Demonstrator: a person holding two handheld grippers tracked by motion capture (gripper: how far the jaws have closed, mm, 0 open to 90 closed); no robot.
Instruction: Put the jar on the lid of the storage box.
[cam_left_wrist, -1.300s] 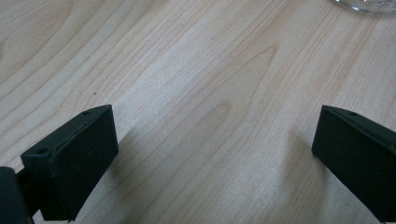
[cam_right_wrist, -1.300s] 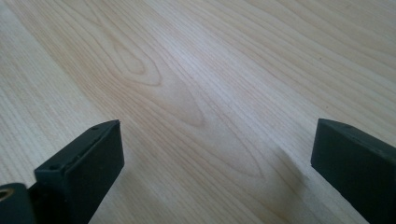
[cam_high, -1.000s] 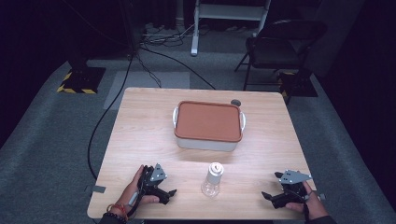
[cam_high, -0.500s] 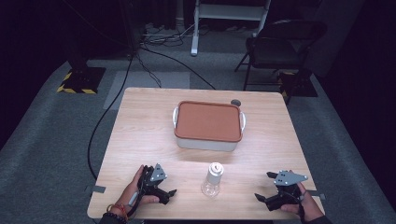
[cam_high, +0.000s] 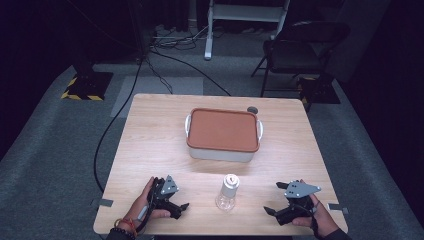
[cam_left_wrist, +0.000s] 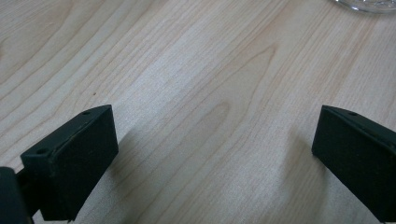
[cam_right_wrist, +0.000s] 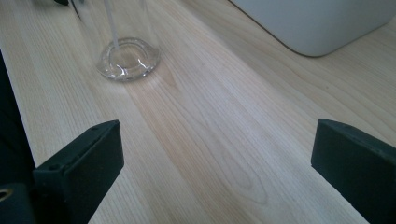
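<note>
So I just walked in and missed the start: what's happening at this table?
A person holds a gripper in each hand near the table's front edge. The left gripper and right gripper are both open and empty, flanking a clear bottle that stands upright, untouched. Behind it sits a white container with its orange lid on.

Clear bottle (cam_high: 227, 192) upright near the table's (cam_high: 150, 135) front edge; bare wood on both sides of it. Left of the bottle: left gripper (cam_high: 176, 207), jaws spread wide, nothing between it and the bottle. Right of the bottle: right gripper (cam_high: 274, 212), jaws likewise apart, open wood up to the bottle's base (cam_right_wrist: 128, 58). Behind the bottle: white lidded container (cam_high: 223, 135), blocking passage toward the table's centre, a strip of free wood between the two. Small dark round object (cam_high: 252, 109) just behind the container's far right corner.
</note>
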